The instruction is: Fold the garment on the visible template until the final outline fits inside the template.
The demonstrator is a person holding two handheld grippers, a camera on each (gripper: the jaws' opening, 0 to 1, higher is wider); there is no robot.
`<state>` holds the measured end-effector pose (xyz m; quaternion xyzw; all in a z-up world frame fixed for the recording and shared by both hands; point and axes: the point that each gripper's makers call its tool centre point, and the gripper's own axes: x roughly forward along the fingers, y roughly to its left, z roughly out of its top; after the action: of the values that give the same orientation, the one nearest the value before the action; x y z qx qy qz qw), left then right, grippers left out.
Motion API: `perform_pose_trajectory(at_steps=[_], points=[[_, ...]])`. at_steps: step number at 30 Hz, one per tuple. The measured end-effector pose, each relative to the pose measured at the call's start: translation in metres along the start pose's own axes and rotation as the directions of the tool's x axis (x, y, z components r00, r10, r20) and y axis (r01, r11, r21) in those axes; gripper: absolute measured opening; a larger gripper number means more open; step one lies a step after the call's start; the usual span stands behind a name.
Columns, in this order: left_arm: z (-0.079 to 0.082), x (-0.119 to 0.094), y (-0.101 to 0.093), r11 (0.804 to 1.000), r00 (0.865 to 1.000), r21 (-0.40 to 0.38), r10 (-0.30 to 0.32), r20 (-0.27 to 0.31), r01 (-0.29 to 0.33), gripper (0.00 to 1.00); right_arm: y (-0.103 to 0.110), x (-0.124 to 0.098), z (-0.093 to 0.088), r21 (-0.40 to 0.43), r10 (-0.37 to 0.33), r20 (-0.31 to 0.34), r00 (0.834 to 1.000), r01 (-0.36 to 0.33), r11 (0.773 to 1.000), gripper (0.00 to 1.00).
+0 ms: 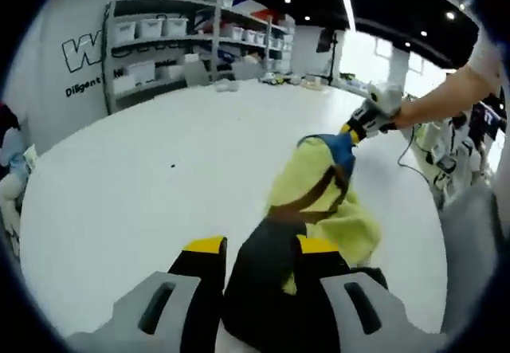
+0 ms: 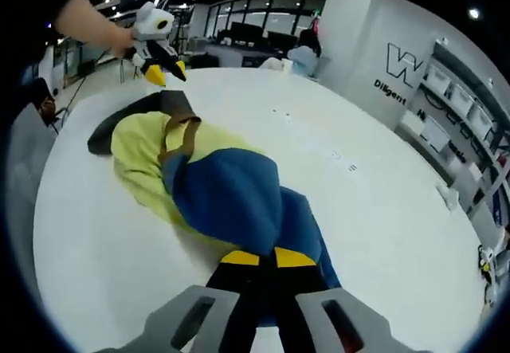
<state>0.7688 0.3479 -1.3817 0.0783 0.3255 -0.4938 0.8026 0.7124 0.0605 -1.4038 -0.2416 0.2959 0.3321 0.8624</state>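
Note:
A garment in yellow, blue and dark panels (image 2: 207, 178) lies crumpled on the white table (image 2: 382, 209). My right gripper (image 2: 267, 259) has its jaws close together on the blue end. In the left gripper view the right gripper (image 1: 351, 134) sits at the blue far tip of the garment (image 1: 319, 186), which rises toward it. My left gripper (image 1: 263, 248) stands open, its jaws wide apart with the dark end of the fabric between them. In the right gripper view the left gripper (image 2: 166, 72) hovers just over the dark end, held by a hand.
The round white table (image 1: 143, 178) spreads wide to the left of the garment. Shelves with white bins (image 1: 183, 42) stand against the far wall. A few small items (image 1: 227, 84) lie at the table's far edge. A person's arm (image 1: 446, 98) reaches in from the right.

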Motion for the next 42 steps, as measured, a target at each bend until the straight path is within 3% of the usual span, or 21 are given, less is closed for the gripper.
perform_pose_trajectory(at_steps=[4,6,8,11,15,17,19,21,25,29,32,34,35,37,38,42], points=[[-0.013,0.016,0.001,0.981,0.989,-0.165,-0.114,-0.094,0.097,0.34,0.001,-0.001,0.004,-0.022,0.011,0.006,1.000,-0.010,1.000,0.00],[-0.026,0.018,0.008,0.982,0.980,-0.170,-0.109,-0.167,0.081,0.32,0.001,-0.003,0.007,-0.036,0.014,0.008,1.000,-0.013,0.999,0.00],[-0.029,0.019,0.014,0.982,0.978,-0.174,-0.111,-0.179,0.080,0.25,0.001,-0.005,0.012,-0.049,0.019,0.019,1.000,-0.018,0.999,0.01],[-0.032,0.019,0.008,0.962,0.970,-0.251,-0.156,-0.185,0.107,0.18,0.003,-0.007,0.017,-0.081,0.032,0.023,0.999,-0.030,0.996,0.03],[-0.033,0.017,0.006,0.966,0.967,-0.228,-0.168,-0.190,0.123,0.03,0.007,-0.006,0.022,-0.137,0.055,0.019,0.998,-0.052,0.989,0.10],[-0.032,0.015,0.003,0.966,0.965,-0.218,-0.180,-0.189,0.137,0.02,0.009,-0.005,0.024,-0.219,0.059,0.003,0.998,-0.057,0.974,0.12],[-0.026,0.011,-0.005,0.968,0.968,-0.196,-0.190,-0.165,0.157,0.02,0.015,-0.004,0.028,-0.232,0.077,0.012,0.997,-0.072,0.970,0.14],[-0.015,0.006,-0.011,0.978,0.975,-0.118,-0.185,-0.123,0.171,0.02,0.023,-0.001,0.032,-0.262,0.110,0.015,0.994,-0.103,0.960,0.18],[0.002,-0.009,-0.029,0.983,0.981,-0.012,-0.182,-0.066,0.182,0.02,0.041,0.002,0.035,-0.357,0.164,0.010,0.986,-0.150,0.922,0.22],[0.004,-0.019,-0.041,0.983,0.983,0.046,-0.176,-0.054,0.178,0.01,0.057,0.002,0.035,-0.469,0.194,-0.006,0.981,-0.174,0.866,0.21],[0.009,-0.026,-0.047,0.982,0.987,0.104,-0.159,-0.029,0.161,0.01,0.069,-0.002,0.040,-0.506,0.210,0.008,0.978,-0.178,0.844,0.20],[0.010,-0.030,-0.053,0.977,0.989,0.149,-0.150,-0.014,0.151,0.01,0.075,-0.002,0.039,-0.525,0.222,-0.002,0.975,-0.190,0.830,0.21],[0.010,-0.031,-0.055,0.974,0.988,0.171,-0.152,-0.012,0.152,0.01,0.079,-0.002,0.037,-0.556,0.230,-0.017,0.973,-0.200,0.807,0.20],[0.011,-0.034,-0.065,0.967,0.987,0.198,-0.162,0.008,0.157,0.01,0.079,0.001,0.031,-0.577,0.222,-0.044,0.974,-0.206,0.790,0.18],[0.009,-0.035,-0.066,0.952,0.991,0.276,-0.134,-0.006,0.131,0.01,0.079,0.003,0.029,-0.572,0.223,-0.048,0.974,-0.210,0.793,0.18],[-0.002,-0.033,-0.086,0.933,0.986,0.319,-0.166,-0.037,0.169,0.01,0.076,0.007,0.023,-0.568,0.220,-0.065,0.973,-0.218,0.794,0.17]])
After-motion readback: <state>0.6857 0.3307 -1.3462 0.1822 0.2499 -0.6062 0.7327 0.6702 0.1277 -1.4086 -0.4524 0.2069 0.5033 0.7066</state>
